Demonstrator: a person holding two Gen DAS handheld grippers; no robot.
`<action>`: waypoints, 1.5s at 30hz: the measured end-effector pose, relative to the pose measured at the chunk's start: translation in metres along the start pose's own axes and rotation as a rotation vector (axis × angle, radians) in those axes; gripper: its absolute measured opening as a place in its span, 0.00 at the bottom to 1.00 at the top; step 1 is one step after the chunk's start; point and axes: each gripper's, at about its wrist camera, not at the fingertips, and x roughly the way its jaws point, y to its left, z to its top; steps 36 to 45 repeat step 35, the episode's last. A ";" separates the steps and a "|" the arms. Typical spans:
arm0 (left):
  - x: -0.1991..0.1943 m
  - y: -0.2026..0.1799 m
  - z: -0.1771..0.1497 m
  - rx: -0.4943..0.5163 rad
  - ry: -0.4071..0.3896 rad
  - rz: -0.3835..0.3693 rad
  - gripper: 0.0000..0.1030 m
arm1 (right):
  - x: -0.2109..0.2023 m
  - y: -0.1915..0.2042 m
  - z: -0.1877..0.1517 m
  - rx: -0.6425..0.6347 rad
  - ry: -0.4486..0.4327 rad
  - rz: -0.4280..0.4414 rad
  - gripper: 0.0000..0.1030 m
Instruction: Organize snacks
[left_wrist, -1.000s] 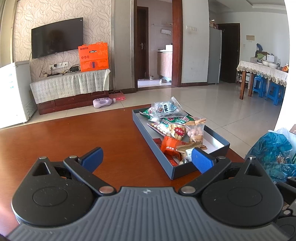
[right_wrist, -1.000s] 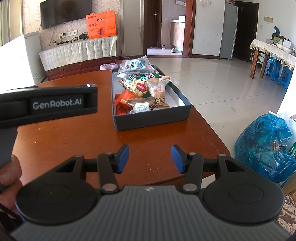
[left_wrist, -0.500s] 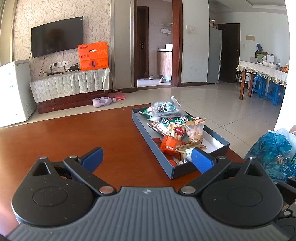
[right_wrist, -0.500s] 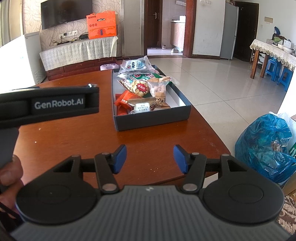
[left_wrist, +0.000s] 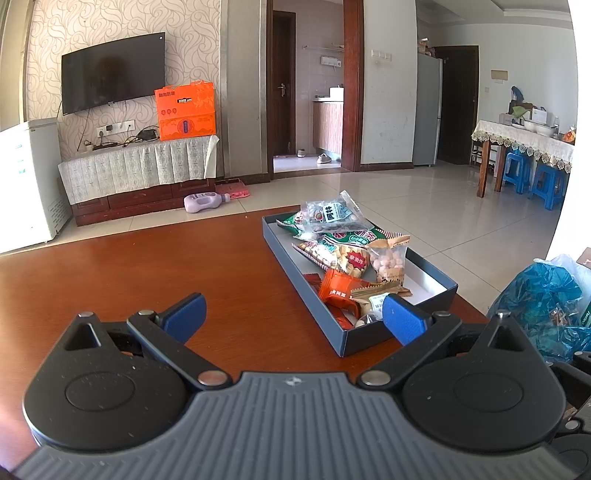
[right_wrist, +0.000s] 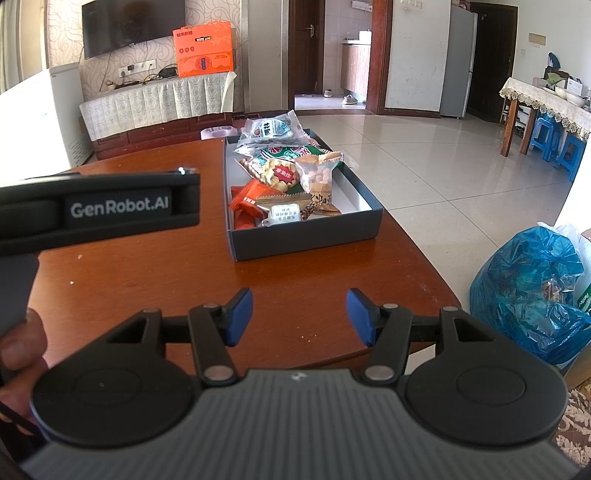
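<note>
A shallow dark box stands on the reddish-brown worktop near its right edge and holds the snacks: a clear packet at the far end, a green-and-red bag, a bag of pale round sweets, orange wrappers and a small beige packet at the near end. The left tool and the right tool hover short of the box, both spread wide and empty. A blue plastic bag sits on the floor to the right.
</note>
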 end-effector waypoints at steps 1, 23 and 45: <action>0.000 0.000 0.000 -0.001 0.001 0.000 1.00 | 0.000 0.000 0.000 0.000 0.000 0.000 0.57; -0.001 0.002 0.000 -0.002 0.007 -0.004 1.00 | -0.001 0.000 0.001 0.001 0.001 0.001 0.57; -0.002 0.001 -0.001 0.007 0.005 -0.007 1.00 | 0.000 0.002 -0.001 0.001 0.001 -0.001 0.57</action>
